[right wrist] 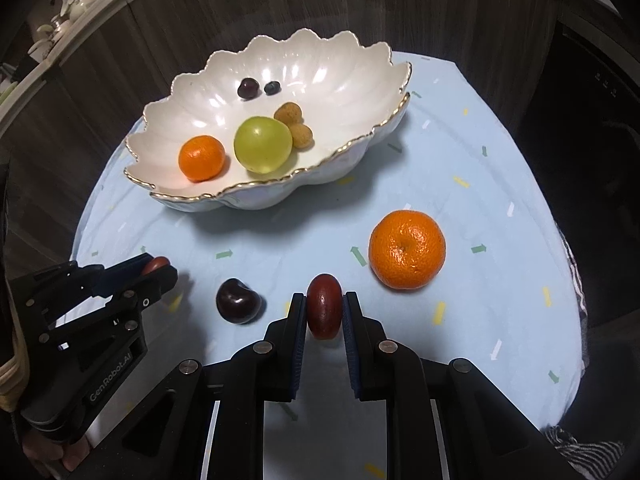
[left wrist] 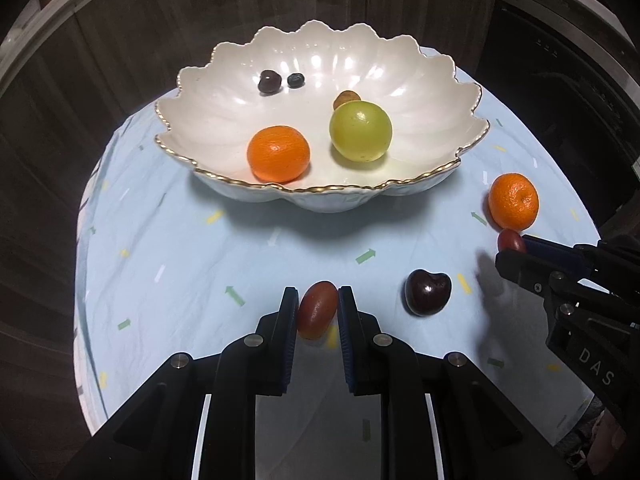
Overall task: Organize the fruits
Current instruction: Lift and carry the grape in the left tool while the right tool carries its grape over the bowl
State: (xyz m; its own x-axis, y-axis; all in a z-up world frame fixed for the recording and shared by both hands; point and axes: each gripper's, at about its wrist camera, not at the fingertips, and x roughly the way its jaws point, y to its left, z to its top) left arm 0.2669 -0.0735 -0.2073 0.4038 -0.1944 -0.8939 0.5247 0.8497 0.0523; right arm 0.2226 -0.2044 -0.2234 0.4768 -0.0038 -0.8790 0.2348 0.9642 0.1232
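Left gripper (left wrist: 318, 300): jaws clamped on a red tomato (left wrist: 317, 309) over the blue cloth (left wrist: 200, 264).
Right gripper (right wrist: 324, 304): jaws clamped on a darker tomato (right wrist: 324, 306).
Cloth: cherry (right wrist: 238, 300), orange (right wrist: 407, 249).
Bowl (left wrist: 192, 132): orange (left wrist: 278, 153), green fruit (left wrist: 360, 130).

You see a glossy white scalloped ceramic bowl (left wrist: 224, 92) with gilt rim, on a matt, wrinkled pale-blue cloth (left wrist: 180, 248); dimpled orange mandarin (right wrist: 407, 249) peel.
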